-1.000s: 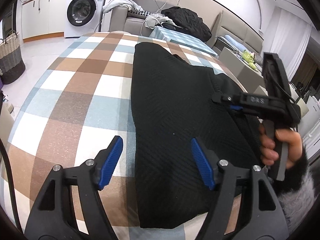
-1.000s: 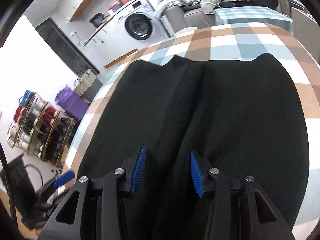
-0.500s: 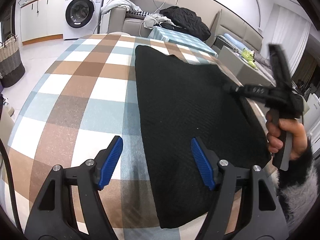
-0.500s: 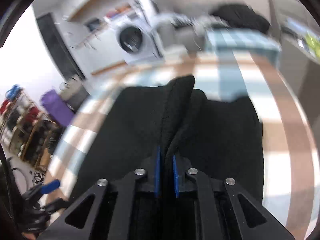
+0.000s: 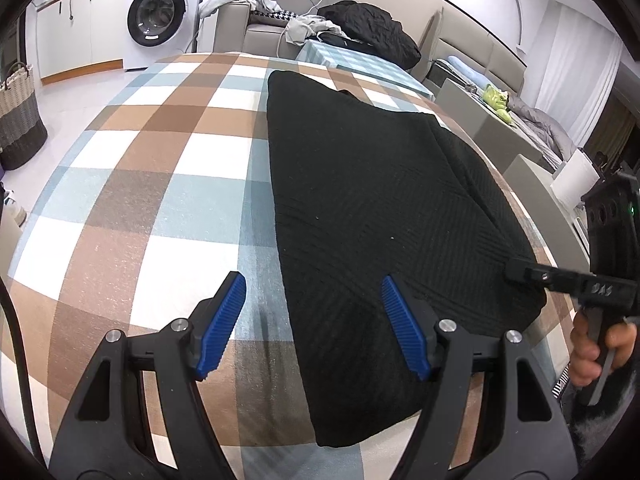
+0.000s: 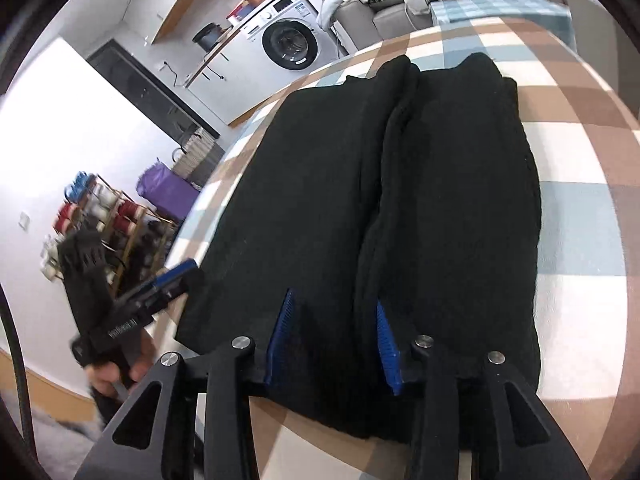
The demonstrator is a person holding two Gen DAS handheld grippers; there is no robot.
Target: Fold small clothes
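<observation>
Left gripper [image 5: 312,322] found angled down over the checked tablecloth [image 5: 140,184], blue pads [image 5: 222,322] spread wide, nothing between them but cloth and the garment's left edge. Black knitted garment [image 5: 372,208] laid flat on the tablecloth, running from 6 o'clock up to 12 o'clock in the left wrist view; its left border passed between the pads, nearer the pad at 3 o'clock.

Right gripper [image 6: 334,336] seen pitched down over the near hem, held in a hand [image 5: 596,350] at 4 o'clock in the left wrist view. Jaws opening, pads apart, a raised ridge of the garment [image 6: 420,200] lying between them; whether the pads touched it could not be told. Ridge ran from the pads toward 12 o'clock.

Washing machine [image 5: 160,20] noted at 11 o'clock.
</observation>
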